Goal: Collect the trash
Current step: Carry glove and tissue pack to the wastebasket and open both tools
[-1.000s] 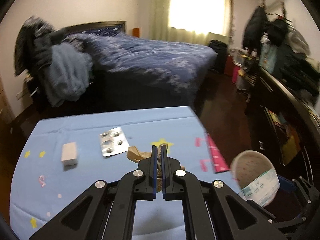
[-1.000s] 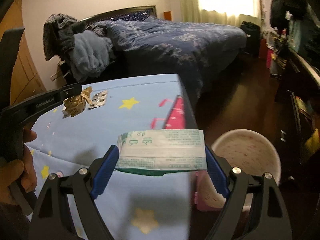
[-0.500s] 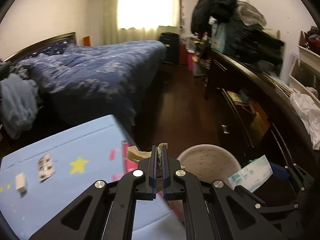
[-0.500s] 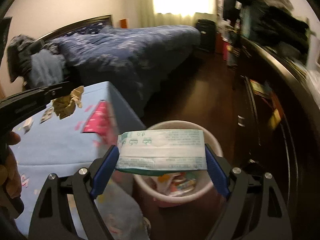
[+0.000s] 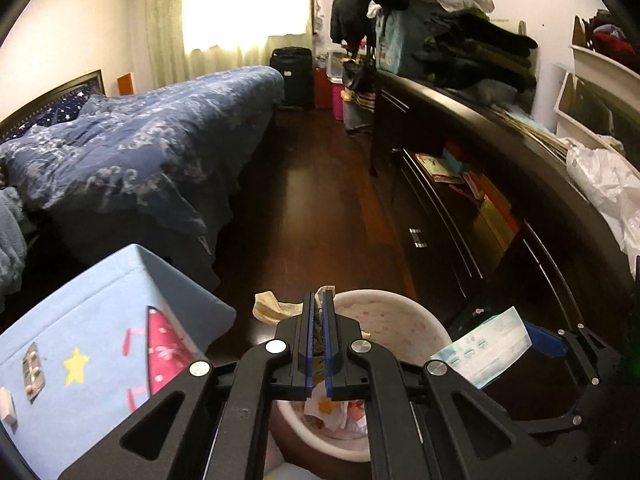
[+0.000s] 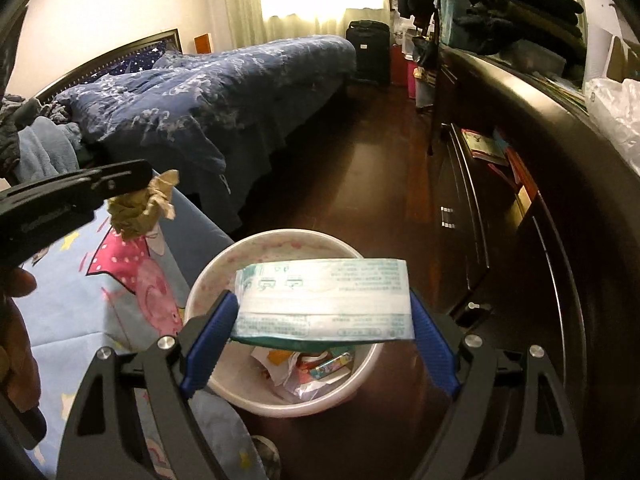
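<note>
My left gripper (image 5: 318,300) is shut on a crumpled brown paper wad (image 5: 276,309), held above the near rim of a pink trash bin (image 5: 404,316). The wad (image 6: 142,204) also shows in the right wrist view, left of the bin (image 6: 224,268). My right gripper (image 6: 322,312) is shut on a white-and-green wrapper packet (image 6: 324,300), held flat right over the bin's mouth. The packet (image 5: 482,350) shows at the right in the left wrist view. The bin holds several pieces of trash (image 6: 308,368).
A table with a light blue cartoon cloth (image 5: 100,320) stands left of the bin; a blister pack (image 5: 32,366) and a small white box (image 5: 6,406) lie on it. A bed (image 5: 132,148) is behind, a dark dresser (image 5: 480,208) at the right.
Both grippers swung right from over the table to the bin, carrying the paper wad and the packet. The bin is now directly below the packet.
</note>
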{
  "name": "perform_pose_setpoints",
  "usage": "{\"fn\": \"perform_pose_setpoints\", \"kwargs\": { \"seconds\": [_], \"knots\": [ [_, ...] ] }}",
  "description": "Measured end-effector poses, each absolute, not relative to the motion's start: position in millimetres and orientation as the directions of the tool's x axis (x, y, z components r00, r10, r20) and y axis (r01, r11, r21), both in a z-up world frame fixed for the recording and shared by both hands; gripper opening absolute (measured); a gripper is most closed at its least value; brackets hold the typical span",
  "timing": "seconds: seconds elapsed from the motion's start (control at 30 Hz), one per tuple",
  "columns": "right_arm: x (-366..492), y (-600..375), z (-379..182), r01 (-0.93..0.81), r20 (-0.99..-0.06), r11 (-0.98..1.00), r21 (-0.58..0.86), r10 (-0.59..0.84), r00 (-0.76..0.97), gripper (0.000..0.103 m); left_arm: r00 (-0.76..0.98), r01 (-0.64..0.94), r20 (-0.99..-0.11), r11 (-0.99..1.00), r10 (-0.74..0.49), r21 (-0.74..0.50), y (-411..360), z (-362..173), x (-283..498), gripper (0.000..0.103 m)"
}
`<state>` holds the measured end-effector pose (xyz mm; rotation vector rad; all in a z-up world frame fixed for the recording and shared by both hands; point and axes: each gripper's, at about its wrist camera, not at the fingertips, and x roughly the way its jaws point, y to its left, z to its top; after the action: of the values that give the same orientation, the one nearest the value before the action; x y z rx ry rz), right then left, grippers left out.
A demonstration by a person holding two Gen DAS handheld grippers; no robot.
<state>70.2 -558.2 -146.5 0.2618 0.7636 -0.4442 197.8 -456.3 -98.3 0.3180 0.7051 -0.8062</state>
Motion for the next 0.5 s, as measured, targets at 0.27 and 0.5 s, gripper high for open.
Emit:
{"fn": "perform_pose_setpoints", "kwargs": {
  "seconds": [0.27, 0.5],
  "knots": [
    [88.2, -567.2, -172.7, 0.473, -0.749, 0.879, 0.061, -0.273, 0.604, 0.084, 0.402, 0.752, -0.757, 0.658, -0.515, -0.048, -481.9, -139.6, 216.3, 0.005],
    [101.7, -569.7, -199.7, 0.469, -0.788, 0.882, 0.055, -0.25, 0.562, 0.084, 0.353, 0.736, -0.811, 0.674, -0.466, -0.067, -488.6, -168.5, 231.0, 0.005]
  ]
}}
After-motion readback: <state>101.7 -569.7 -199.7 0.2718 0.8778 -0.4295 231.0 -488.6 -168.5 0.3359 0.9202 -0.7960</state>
